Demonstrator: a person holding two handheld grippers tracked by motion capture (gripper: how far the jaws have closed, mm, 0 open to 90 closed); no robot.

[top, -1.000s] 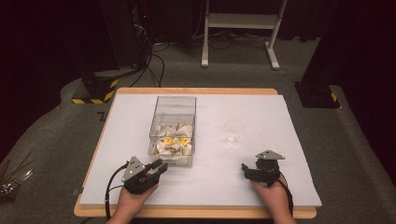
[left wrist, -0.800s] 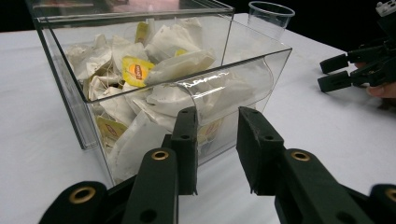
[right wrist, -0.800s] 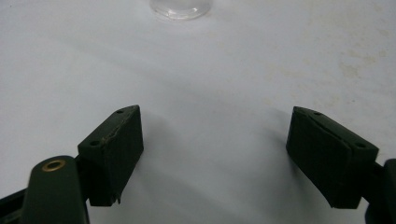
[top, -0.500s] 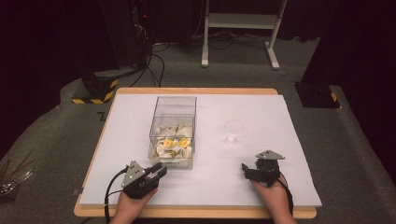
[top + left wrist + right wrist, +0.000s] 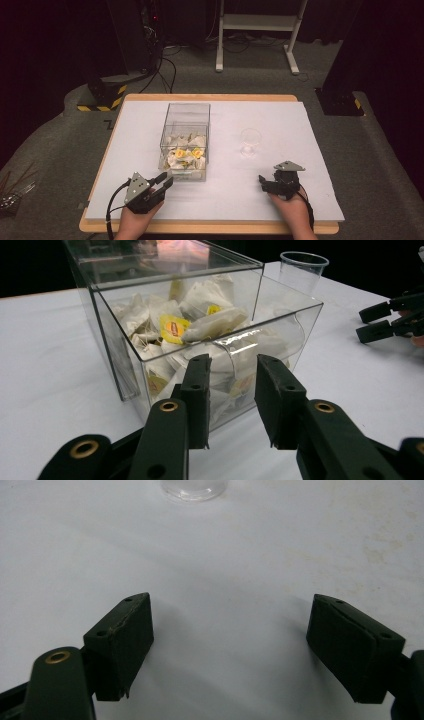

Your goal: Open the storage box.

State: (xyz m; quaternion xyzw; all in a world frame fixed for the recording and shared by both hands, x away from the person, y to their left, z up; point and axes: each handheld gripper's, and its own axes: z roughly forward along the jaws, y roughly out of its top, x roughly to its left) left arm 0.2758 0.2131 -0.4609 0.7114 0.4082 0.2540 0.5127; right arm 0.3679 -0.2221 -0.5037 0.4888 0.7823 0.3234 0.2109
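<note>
I use the box (image 5: pixel 185 142) as landmark. It stands on the table (image 5: pixel 150 120), a clear container without a lid, loosely filled with tea bags (image 5: pixel 172 329), some with yellow tags. The cup (image 5: pixel 250 141) stands upright to the right of the box, well apart from it, and looks empty.

The left gripper (image 5: pixel 161 182) sits just in front of the box's near wall, aimed at it. Its fingers (image 5: pixel 199 390) are narrowed to a small gap with nothing between them; they touch neither box nor bags. The right gripper (image 5: pixel 264 182) rests in front and to the right of the box, on the near side of the cup. Its fingers (image 5: pixel 122 635) are spread wide over bare table and hold nothing.

I judge the step in hand to be the approach to the box, before any pick. The next move calls for lifting the left gripper above the box rim, widening the fingers, then descending onto one bag near the top of the pile. The cup is the likely destination.
</note>
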